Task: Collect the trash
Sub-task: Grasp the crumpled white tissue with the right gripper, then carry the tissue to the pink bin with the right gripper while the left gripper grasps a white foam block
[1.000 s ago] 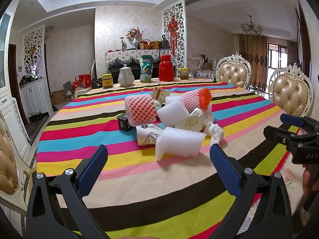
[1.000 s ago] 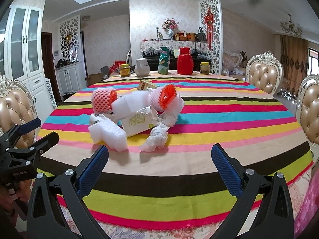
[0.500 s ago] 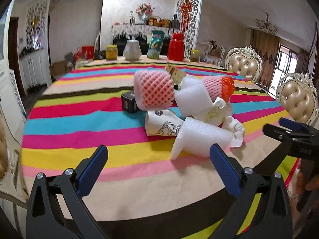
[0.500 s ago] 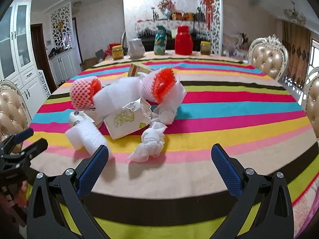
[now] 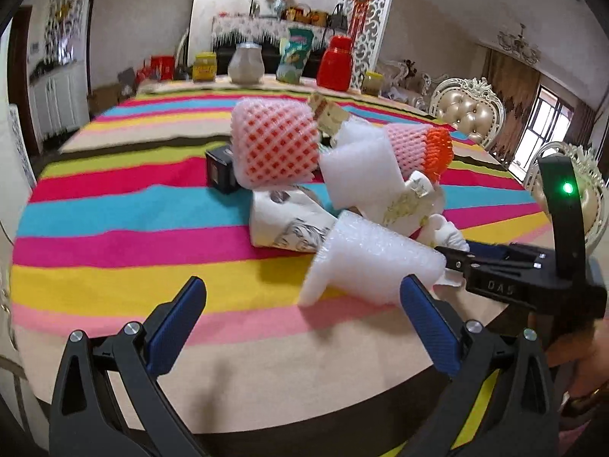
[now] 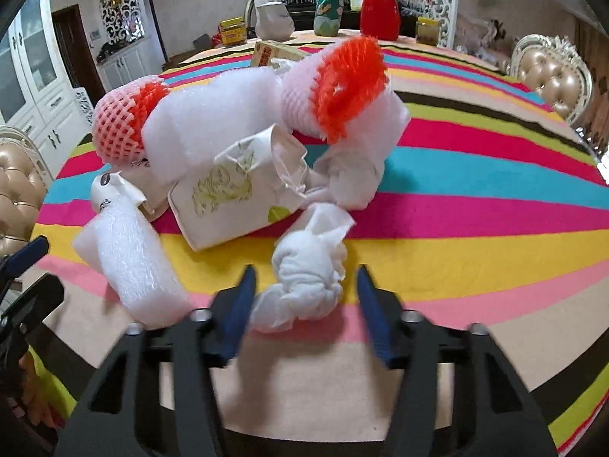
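Note:
A heap of trash lies on the striped tablecloth (image 5: 114,236): two pink-and-orange foam nets (image 5: 276,144) (image 6: 342,87), white foam sleeves (image 5: 373,262) (image 6: 129,266), a printed paper bag (image 6: 228,194), a paper cup (image 5: 289,224) and a crumpled white tissue (image 6: 308,266). My right gripper (image 6: 304,272) straddles the tissue and its jaws are closing. The left pad brushes the tissue's tail, while a gap shows at the right pad. My left gripper (image 5: 300,289) is open just short of the nearest foam sleeve. The right gripper (image 5: 456,261) also shows in the left wrist view, behind that sleeve.
A small black box (image 5: 220,169) sits behind the left net. A white teapot (image 5: 245,63), a red flask (image 5: 335,63), jars and a green bag stand at the table's far end. Padded chairs (image 5: 468,114) line the right side. Beige cloth lies bare in front.
Both grippers came closer to the heap and tipped downward. The right jaws narrowed from wide open to either side of the tissue. The left jaws stayed wide.

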`<action>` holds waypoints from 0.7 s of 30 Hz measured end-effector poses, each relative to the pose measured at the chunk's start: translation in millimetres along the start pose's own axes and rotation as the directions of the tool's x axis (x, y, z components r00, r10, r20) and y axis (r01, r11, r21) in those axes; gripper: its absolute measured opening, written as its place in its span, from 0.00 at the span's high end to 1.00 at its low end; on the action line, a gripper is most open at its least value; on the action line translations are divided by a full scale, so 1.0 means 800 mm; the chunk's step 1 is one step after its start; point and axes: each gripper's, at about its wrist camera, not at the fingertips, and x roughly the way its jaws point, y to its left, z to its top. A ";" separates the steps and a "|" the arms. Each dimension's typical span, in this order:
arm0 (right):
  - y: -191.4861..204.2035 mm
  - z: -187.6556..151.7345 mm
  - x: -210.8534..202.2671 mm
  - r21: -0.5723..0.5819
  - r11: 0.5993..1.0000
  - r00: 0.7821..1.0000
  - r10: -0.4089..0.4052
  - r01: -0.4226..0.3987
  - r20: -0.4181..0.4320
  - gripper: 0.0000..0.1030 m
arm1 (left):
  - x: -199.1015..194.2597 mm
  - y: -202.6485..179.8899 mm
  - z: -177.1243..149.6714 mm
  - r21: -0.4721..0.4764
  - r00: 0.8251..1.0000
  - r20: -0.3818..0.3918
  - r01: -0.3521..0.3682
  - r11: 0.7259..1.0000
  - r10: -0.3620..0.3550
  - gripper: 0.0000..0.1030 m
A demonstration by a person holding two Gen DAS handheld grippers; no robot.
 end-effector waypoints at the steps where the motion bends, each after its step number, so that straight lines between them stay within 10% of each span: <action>1: -0.004 -0.002 -0.003 0.008 1.000 1.000 0.008 -0.008 0.009 0.69 | 0.002 -0.003 0.001 -0.005 1.000 -0.012 0.008 1.000 -0.008 0.05; 21: -0.099 -0.047 -0.081 0.143 0.989 0.986 0.022 -0.045 0.163 0.71 | 0.062 -0.101 0.023 -0.045 0.999 -0.035 -0.028 0.999 0.026 0.19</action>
